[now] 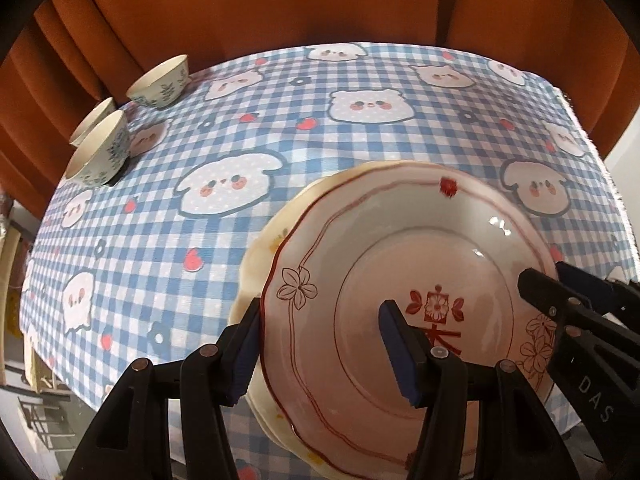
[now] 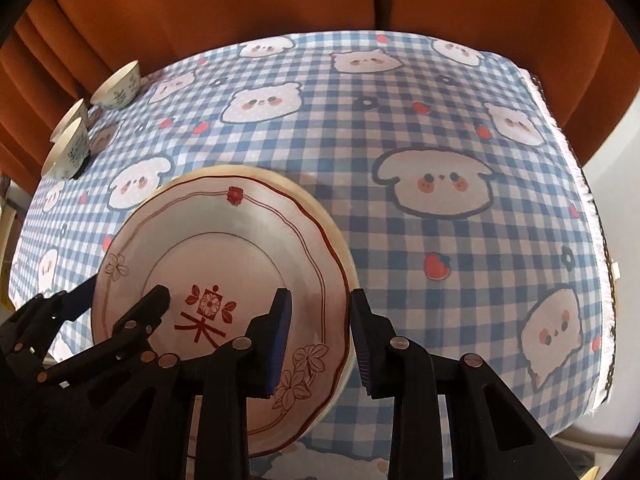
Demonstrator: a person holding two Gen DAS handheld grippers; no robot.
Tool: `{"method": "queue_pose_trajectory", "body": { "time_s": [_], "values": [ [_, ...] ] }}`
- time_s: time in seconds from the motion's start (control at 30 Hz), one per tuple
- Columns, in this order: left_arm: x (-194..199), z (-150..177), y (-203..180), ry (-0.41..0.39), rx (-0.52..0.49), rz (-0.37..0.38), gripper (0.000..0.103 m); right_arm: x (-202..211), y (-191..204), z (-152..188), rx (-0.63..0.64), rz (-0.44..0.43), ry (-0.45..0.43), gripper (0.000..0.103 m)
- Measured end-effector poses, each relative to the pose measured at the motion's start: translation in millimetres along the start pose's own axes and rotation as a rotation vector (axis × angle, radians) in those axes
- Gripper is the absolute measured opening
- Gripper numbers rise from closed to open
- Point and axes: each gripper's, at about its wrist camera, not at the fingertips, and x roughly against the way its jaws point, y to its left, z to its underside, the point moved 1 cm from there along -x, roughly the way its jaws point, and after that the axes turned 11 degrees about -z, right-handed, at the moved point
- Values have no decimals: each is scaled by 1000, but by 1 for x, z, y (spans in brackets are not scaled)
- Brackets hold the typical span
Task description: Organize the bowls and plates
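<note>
Red-trimmed plate [image 1: 384, 280] sits on a cream plate [image 1: 256, 256], both grippers' jaws spread open straddling its opposite rims.

Soft, warm, fairly dim light. Small white glare spots sit on the plate [image 1: 400, 300] ahead of the fingers. Fisheye bending curves the tablecloth [image 1: 280, 128] edges; corners vignette black.

a home dining table, set with household crockery

a blue gingham tablecloth [image 1: 304, 184] printed with cartoon animals covers the table; rust-orange curtains [image 1: 280, 4] hang at 12 o'clock, patterned bowls [image 1: 160, 82] stand at 10 o'clock, and a red-trimmed plate [image 1: 400, 280] sits at 5 o'clock.
</note>
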Motion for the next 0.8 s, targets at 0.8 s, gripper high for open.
{"method": "queue_pose_trajectory", "body": {
  "time_s": [0.8],
  "values": [
    [-2,6,1,27,23,-9,80,-6,10,-6,87,28,6,49]
  ]
}}
